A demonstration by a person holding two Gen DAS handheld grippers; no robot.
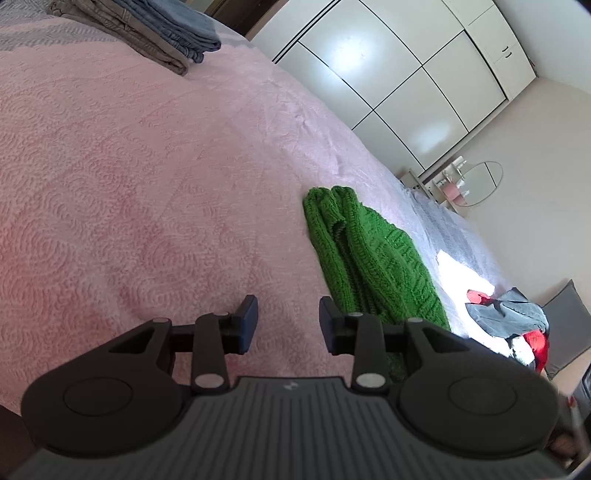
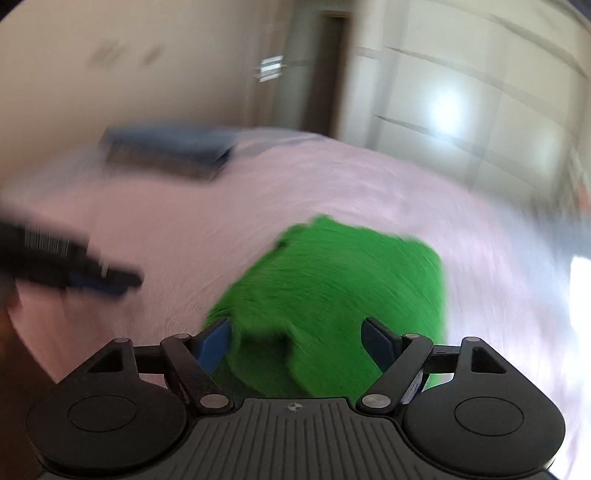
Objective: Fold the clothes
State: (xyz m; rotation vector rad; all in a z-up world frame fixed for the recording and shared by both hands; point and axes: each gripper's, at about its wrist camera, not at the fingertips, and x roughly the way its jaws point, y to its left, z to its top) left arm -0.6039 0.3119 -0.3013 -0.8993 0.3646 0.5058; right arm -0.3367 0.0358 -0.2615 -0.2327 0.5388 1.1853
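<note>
A green knitted sweater (image 1: 373,258) lies bunched on the pink bedspread (image 1: 147,166), right of my left gripper (image 1: 288,325), which is open and empty just above the bed. In the blurred right wrist view the sweater (image 2: 340,284) lies straight ahead and partly between the fingers of my right gripper (image 2: 297,341), which is wide open. The left gripper (image 2: 110,280) shows there at the left, apart from the sweater.
A stack of folded grey and blue clothes (image 1: 155,33) sits at the far end of the bed; it shows blurred in the right wrist view (image 2: 170,151). A heap of red and grey clothes (image 1: 517,321) lies at the right. White wardrobe doors (image 1: 388,74) stand beyond the bed.
</note>
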